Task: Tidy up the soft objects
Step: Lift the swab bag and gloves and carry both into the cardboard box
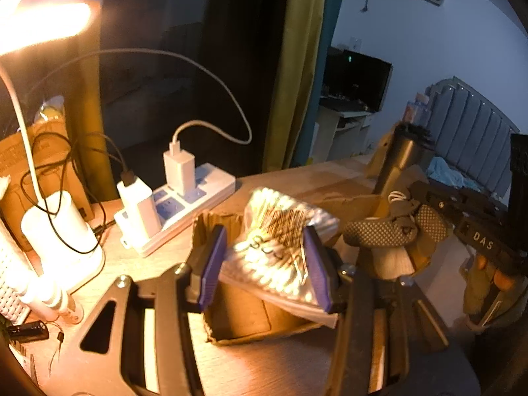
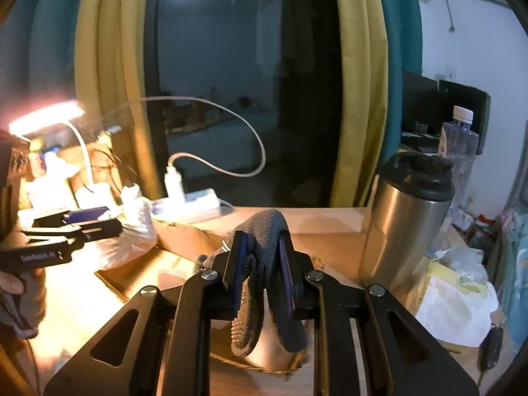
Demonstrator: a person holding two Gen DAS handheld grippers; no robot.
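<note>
My left gripper [image 1: 264,257] is shut on a clear plastic bag of cotton swabs [image 1: 277,247], held tilted above an open cardboard box [image 1: 231,316] on the wooden desk. My right gripper [image 2: 259,264] is shut on a grey knitted glove [image 2: 264,231], whose fingers hang down between the pads. In the left wrist view the same glove [image 1: 379,231] and the right gripper [image 1: 389,227] hover to the right of the bag, over the box's right side. In the right wrist view the left gripper [image 2: 95,219] and its bag [image 2: 132,231] sit at the left.
A white power strip [image 1: 184,204] with chargers and cables lies behind the box. A lit desk lamp [image 1: 43,16] and white cylinders [image 1: 59,231] stand at left. A steel tumbler [image 2: 406,217] and water bottle [image 2: 458,142] stand at right, with plastic bags [image 2: 458,303] beside them.
</note>
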